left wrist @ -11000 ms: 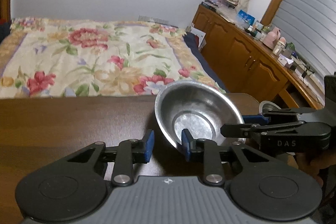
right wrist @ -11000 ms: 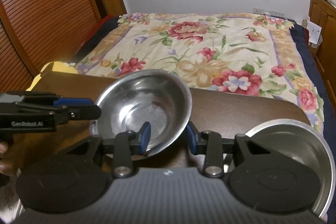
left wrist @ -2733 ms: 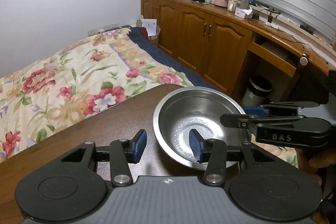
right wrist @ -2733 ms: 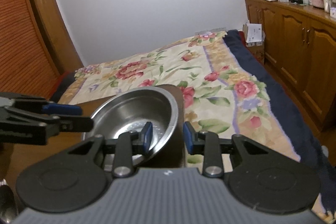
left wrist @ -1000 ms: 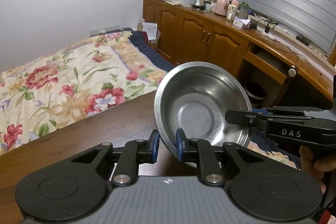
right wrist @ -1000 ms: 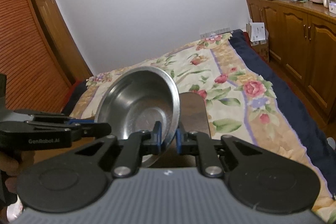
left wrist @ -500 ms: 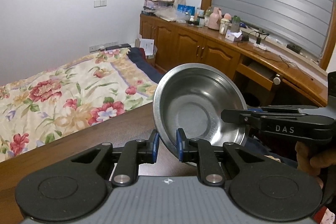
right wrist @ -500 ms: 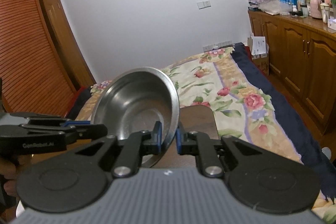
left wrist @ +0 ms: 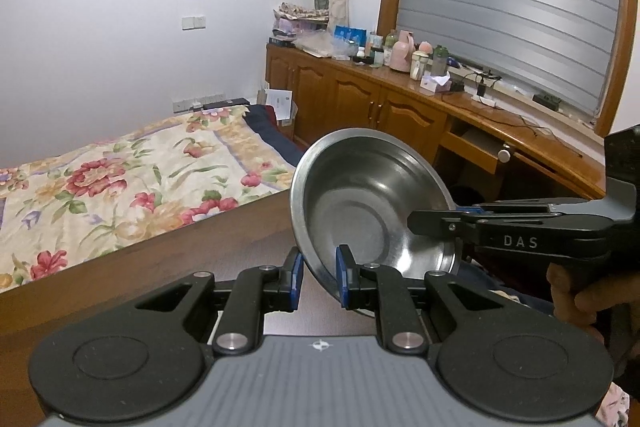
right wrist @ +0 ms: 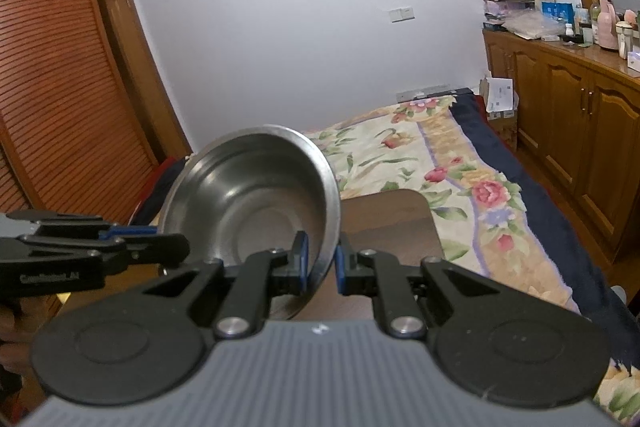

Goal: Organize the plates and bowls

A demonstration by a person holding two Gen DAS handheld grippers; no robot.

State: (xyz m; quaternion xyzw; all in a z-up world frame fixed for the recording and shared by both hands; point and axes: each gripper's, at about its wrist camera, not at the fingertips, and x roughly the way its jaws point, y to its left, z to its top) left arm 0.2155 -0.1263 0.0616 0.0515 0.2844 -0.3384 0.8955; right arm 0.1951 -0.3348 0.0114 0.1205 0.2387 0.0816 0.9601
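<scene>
While the steel bowl [left wrist: 372,203] hangs tilted in the air above the wooden table [left wrist: 168,259], the left gripper [left wrist: 318,277] and right gripper [right wrist: 322,263] each pinch opposite sides of its rim, equally near, mouth facing them

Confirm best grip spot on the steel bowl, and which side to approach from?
Grip the thin flared rim, jaws straddling the wall, one pad inside and one outside. The steel bowl is wide, smooth and round, so only its edge fits between the pads. Come in from opposite sides, as the left gripper and right gripper do now.
</scene>
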